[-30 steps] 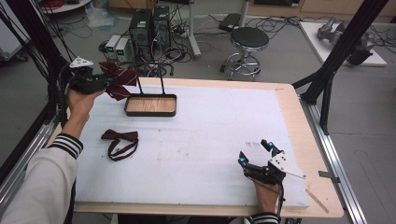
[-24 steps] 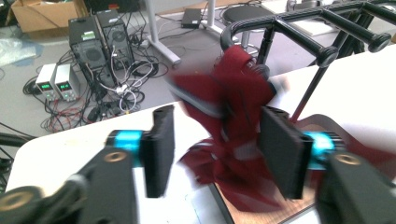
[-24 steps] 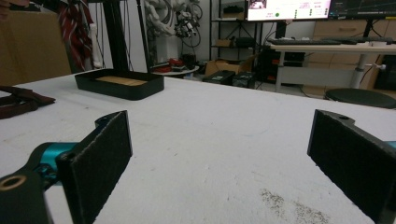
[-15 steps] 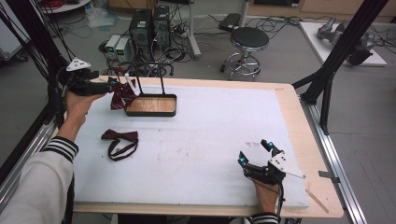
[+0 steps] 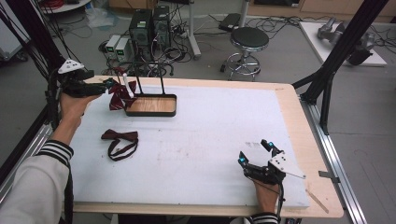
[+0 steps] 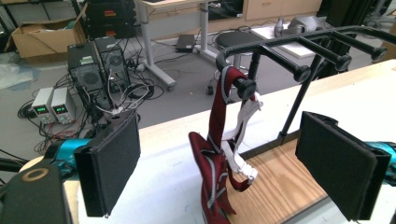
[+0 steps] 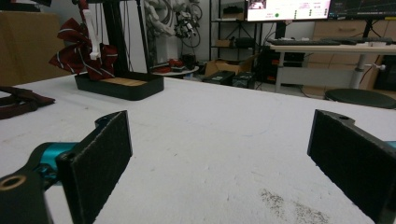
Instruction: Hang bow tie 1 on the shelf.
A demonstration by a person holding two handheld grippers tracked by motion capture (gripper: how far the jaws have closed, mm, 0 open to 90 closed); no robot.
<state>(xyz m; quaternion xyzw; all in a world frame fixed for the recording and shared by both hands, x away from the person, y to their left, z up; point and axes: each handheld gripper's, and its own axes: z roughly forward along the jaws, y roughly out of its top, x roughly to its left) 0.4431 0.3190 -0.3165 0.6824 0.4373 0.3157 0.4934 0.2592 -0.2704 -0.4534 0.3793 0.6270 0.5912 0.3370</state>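
No word, brand or number can be read anywhere. The two small grey power supplies [image 6: 51,106] on the floor beyond the bench carry lit green displays, but the digits are too small and blurred to make out. The monitor [image 7: 286,9] at the back of the room, seen in the right gripper view, shows coloured windows and graph lines, with no legible text. The grey smudges on the white bench cover [image 7: 285,203] near the right jaws are marks, not writing.
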